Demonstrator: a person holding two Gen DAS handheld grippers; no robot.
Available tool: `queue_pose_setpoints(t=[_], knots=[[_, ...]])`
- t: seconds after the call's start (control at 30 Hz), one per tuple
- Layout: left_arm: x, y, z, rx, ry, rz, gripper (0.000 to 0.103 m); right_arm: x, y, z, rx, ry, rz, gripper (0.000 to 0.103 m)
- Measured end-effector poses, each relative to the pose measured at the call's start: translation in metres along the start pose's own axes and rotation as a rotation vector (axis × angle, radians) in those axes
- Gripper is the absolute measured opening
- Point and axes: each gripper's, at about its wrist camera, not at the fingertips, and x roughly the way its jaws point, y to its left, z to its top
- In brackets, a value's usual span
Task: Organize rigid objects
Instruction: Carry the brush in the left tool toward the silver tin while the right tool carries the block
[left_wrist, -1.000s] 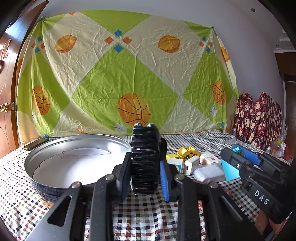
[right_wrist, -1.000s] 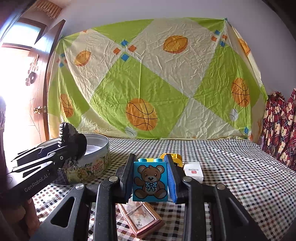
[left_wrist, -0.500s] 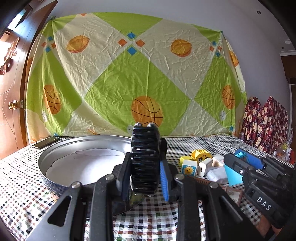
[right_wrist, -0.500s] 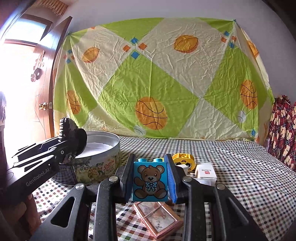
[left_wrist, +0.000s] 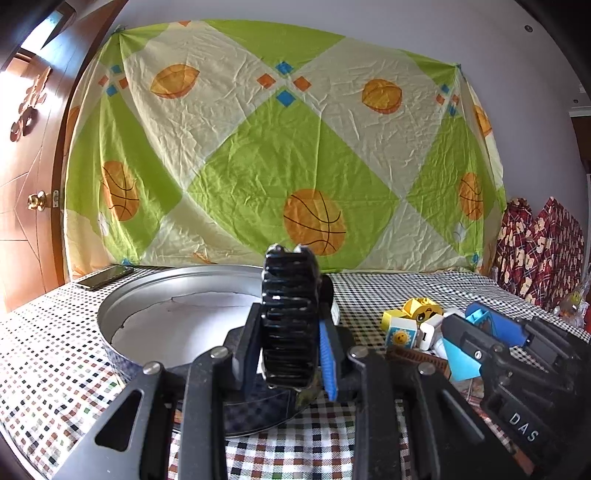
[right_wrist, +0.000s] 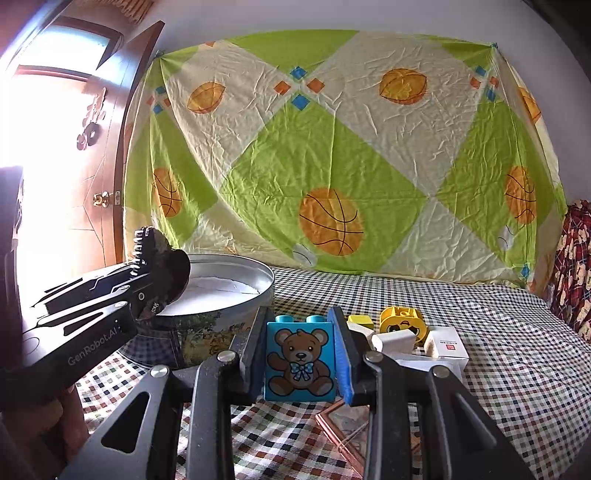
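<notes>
Fingers of the left gripper (left_wrist: 291, 350), left wrist view: clamped on a black ribbed gear-like wheel (left_wrist: 290, 317), held upright on edge between the pads. Behind and below it, a round metal tin (left_wrist: 147, 295) with a white paper liner, standing on the checked tablecloth (left_wrist: 48, 369) toward the left edge. A dark phone (left_wrist: 105, 277) lies at the far left corner. To the right, near mid-cloth, a cluster of small items: yellow face block (left_wrist: 421, 310), sun-printed block (left_wrist: 400, 334), white charger plug (left_wrist: 428, 332). The right gripper (left_wrist: 476, 339) enters from the right edge carrying a blue block (left_wrist: 491, 323). A basketball-print sheet (left_wrist: 277, 147) hangs behind.

Right wrist view: fingers of the right gripper (right_wrist: 301, 360) closed tight on a blue bear-printed toy block (right_wrist: 301, 360), studs up. The left gripper (right_wrist: 147, 291) shows at the left with the black wheel (right_wrist: 155, 258) above the near rim of the tin (right_wrist: 229, 295). A brown picture frame (right_wrist: 347, 424) lies flat on the cloth beneath the held block. Beyond, right of centre: yellow face block (right_wrist: 402, 323), white plug (right_wrist: 393, 339), small white box (right_wrist: 447, 345), touching one another.
</notes>
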Motion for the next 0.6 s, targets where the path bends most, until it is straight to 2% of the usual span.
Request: queue_pose_setpoints(t=[0.27,0.6], knots=[[0.0,0.006,0.0,-0.001,-0.002,0.019,0.027,0.004,0.019,0.002,-0.026,-0.006,0.033,0.034],[-0.002,0.015,0.0,-0.007,0.001,0.043,0.027,0.009,0.024,0.004,-0.005,0.004,0.049,0.034]])
